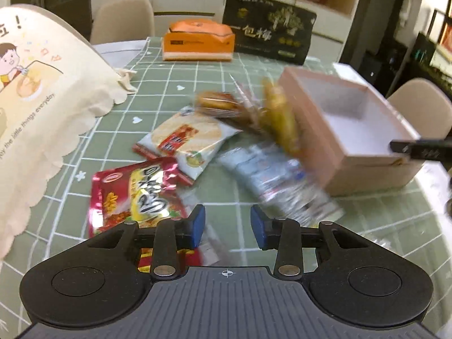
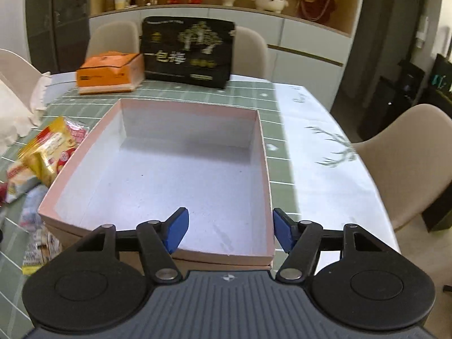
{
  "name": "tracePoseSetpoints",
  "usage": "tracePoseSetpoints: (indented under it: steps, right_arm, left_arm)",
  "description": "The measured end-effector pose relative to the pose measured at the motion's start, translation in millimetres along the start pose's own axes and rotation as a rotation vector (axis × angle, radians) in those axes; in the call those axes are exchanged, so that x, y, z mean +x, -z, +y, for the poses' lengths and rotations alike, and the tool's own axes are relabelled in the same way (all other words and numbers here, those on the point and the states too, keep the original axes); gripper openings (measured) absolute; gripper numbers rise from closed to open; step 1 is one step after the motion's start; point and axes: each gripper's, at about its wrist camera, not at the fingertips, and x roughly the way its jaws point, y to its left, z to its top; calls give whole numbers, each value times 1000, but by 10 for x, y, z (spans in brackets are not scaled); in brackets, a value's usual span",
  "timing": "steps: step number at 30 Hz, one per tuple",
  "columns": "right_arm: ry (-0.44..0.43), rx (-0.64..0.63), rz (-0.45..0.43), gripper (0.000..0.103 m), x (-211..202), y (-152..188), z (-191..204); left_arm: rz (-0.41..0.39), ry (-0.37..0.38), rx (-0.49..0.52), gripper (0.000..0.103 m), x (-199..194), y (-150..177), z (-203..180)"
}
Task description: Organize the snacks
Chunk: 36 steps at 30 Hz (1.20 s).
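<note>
A pink cardboard box [image 2: 262,152] with a white floor stands open on the green checked tablecloth; in the left wrist view the box [image 1: 313,141] is at the right. Left of it lie loose snacks: a red packet [image 1: 135,195], a white rice-cracker packet [image 1: 186,138], a clear bluish packet [image 1: 282,180] and blurred yellow-brown packets [image 1: 282,121] against the box's wall. My left gripper [image 1: 228,227] hangs open above the cloth, between the red and clear packets, holding nothing. My right gripper [image 2: 230,231] is open over the box's near right corner, its jaws on either side of the right wall.
An orange tissue pack [image 1: 197,42] and a black bag [image 1: 268,31] stand at the table's far side. A cream cloth bag [image 1: 36,107] fills the left. Beige chairs [image 2: 409,163] ring the table. One of the right gripper's fingers [image 1: 418,148] reaches over the box.
</note>
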Motion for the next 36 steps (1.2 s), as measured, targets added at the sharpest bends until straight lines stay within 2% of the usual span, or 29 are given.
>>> tracePoseSetpoints:
  steps: [4, 7, 9, 11, 12, 14, 17, 21, 25, 28, 30, 32, 34, 36]
  right_arm:
    - [7, 77, 41, 63, 33, -6, -59]
    - [36, 177, 79, 63, -1, 115, -307]
    - [-14, 228, 79, 63, -108, 218, -484]
    - [-38, 253, 46, 63, -273, 296, -575]
    - [-39, 249, 16, 64, -401, 344, -592]
    - [-57, 221, -30, 74, -648, 442, -582]
    - [-145, 165, -43, 76, -918, 583, -511]
    - [-307, 41, 46, 76, -874, 654, -225]
    - [-342, -44, 72, 76, -571, 528, 107]
    - [-323, -92, 82, 76, -309, 404, 306]
    - [-320, -126, 78, 76, -174, 372, 418]
    - [-335, -143, 102, 76, -106, 382, 486]
    - [-421, -126, 164, 76, -95, 427, 503]
    - [-508, -93, 217, 76, -188, 530, 475]
  left_arm:
    - [13, 66, -7, 41, 62, -141, -179]
    - [13, 51, -15, 41, 158, -221, -372]
    - [16, 40, -9, 41, 219, -226, -489]
    - [14, 14, 37, 41, 289, -174, -656]
    - [16, 4, 67, 42, 327, -141, -736]
    - [6, -28, 144, 45, 396, -71, -887]
    - [-41, -99, 258, 52, 424, 20, -1004]
    - [-33, -163, 231, 55, 339, 87, -776]
    - [-14, -192, 150, 55, 232, 104, -470]
    - [-3, -172, 106, 52, 130, 146, -286]
    - [-9, -113, 66, 50, 50, 188, -194]
    - [-29, -19, 51, 50, -19, 185, -158]
    - [-39, 25, 81, 51, -26, 145, -208]
    - [-31, 32, 143, 51, 36, 71, -306]
